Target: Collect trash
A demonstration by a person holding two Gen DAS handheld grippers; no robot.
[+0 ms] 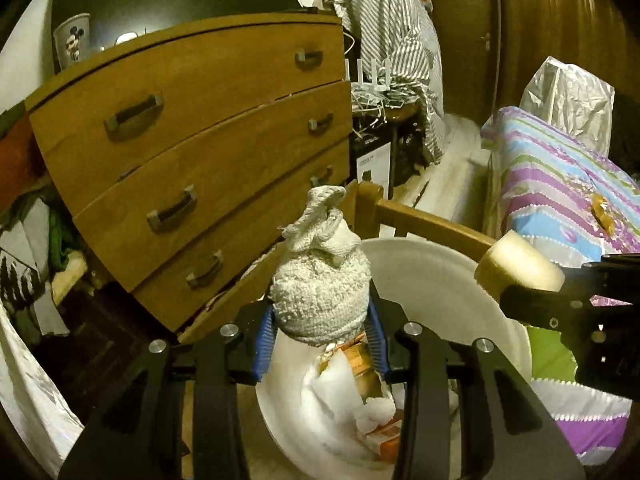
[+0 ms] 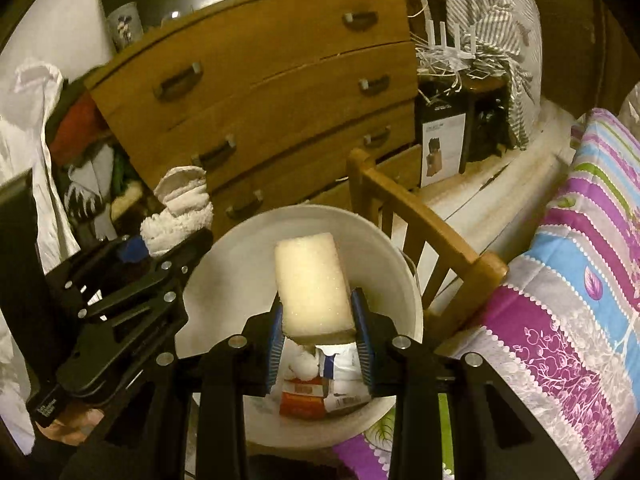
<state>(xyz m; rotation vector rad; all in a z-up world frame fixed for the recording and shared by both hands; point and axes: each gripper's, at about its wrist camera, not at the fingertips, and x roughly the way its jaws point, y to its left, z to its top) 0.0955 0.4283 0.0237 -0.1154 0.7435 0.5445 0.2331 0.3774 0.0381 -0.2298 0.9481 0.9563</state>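
While both grippers hang over the white bucket (image 2: 224,248), each carries one piece of trash. The left gripper (image 1: 320,344) is pinching a balled grey-white rag (image 1: 320,300) between its blue pads, gripped round the lower bulge, with a knotted tuft sticking up toward twelve o'clock. The right gripper (image 2: 318,344) is pinching a pale yellow sponge (image 2: 312,284) by its near end, the rest of the block reaching out toward twelve o'clock over the bucket's mouth. In the left wrist view that sponge shows at three o'clock, just past the bucket's rim; in the right wrist view the rag sits at nine to ten o'clock, beside the rim.

Both things look light and soft. The rag should squash and hold without slipping, though loose folds could snag on a pad at release. The sponge gives under pressure, so a hold across its narrow sides near the end, as now, looks sound; it ought to drop freely once the pads part.

Inside the bucket lie crumpled paper and packaging (image 2: 320,388). A wooden chest of drawers (image 2: 256,92) stands behind at twelve o'clock, a wooden chair back (image 2: 424,224) at two o'clock, and a striped bedspread (image 2: 568,280) at three to four o'clock
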